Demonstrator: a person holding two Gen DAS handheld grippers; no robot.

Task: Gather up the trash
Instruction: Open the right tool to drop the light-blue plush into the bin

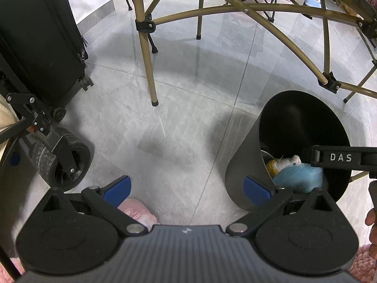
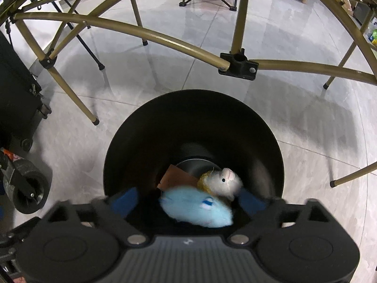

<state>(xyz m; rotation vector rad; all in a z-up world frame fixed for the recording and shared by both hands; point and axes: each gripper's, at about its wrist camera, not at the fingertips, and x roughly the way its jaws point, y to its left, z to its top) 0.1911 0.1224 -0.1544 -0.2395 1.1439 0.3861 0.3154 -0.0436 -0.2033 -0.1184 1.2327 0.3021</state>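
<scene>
Trash sits inside the black bin (image 2: 193, 127): a blue plush toy (image 2: 196, 210) nearest the camera, a white plush mouse (image 2: 223, 180) touching its far side, and a brown card (image 2: 176, 178) leaning behind them. Directly over the bin's mouth, the right gripper (image 2: 188, 200) points steeply down with its fingers spread wide and nothing pinched, which suits a drop just made; the blurred blue toy lies loose below them. Beside the bin, the left gripper (image 1: 187, 188) hangs over bare floor (image 1: 165, 118), fingers apart and empty. Gold table legs (image 2: 238, 23) crowd the bin's far side, so lifting straight up looks the clearest exit.
</scene>
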